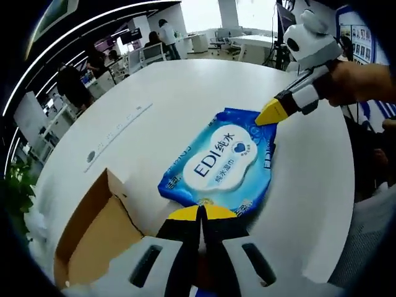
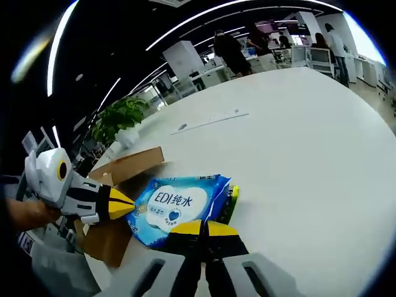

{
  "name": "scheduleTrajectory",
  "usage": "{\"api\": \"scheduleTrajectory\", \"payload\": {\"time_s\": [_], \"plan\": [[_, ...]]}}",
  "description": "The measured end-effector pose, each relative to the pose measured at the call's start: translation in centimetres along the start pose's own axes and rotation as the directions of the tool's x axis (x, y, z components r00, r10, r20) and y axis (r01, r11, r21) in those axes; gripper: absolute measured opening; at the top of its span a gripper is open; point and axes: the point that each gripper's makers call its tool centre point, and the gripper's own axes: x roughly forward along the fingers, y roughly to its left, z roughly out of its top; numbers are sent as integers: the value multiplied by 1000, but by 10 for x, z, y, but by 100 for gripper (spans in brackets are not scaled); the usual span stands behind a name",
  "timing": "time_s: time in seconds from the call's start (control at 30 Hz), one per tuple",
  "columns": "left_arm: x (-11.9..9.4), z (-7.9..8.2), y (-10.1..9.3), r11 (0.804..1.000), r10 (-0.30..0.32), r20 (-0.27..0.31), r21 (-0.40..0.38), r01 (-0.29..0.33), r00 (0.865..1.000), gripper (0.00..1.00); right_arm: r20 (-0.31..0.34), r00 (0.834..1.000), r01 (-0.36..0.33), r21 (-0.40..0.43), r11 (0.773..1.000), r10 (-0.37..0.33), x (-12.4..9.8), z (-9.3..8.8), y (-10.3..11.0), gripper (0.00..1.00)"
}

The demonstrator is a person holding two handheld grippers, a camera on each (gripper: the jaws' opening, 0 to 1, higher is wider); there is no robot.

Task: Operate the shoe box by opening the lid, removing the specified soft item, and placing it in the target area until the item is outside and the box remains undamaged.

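White surface (image 1: 185,93) spreads across both views, with an open-plan office and several people in the background at the top of each frame. Lower left in the left gripper view sits the open brown shoe box (image 1: 93,235), its flap raised; in the right gripper view it lies at left centre, partly behind the pack. At the frame's centre lies a blue wet-wipes pack (image 1: 219,162), outside the box and just beside it. The left gripper (image 1: 201,213), rising from the bottom of its own view, has its yellow-tipped jaws pressed together at the pack's near edge. The right gripper (image 1: 270,112), coming in from the upper right with a hand (image 1: 356,80) behind it, touches the pack's far corner; in its own view its jaws are clenched together at the pack's lower edge.
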Motion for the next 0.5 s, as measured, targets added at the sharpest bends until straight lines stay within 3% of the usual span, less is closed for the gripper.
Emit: {"api": "scheduleTrajectory", "payload": {"time_s": [0.5], "plan": [[8, -4, -9, 993, -1, -29, 120, 5, 1000, 0, -15, 999, 40, -43, 998, -41, 6, -8, -7, 0]]}}
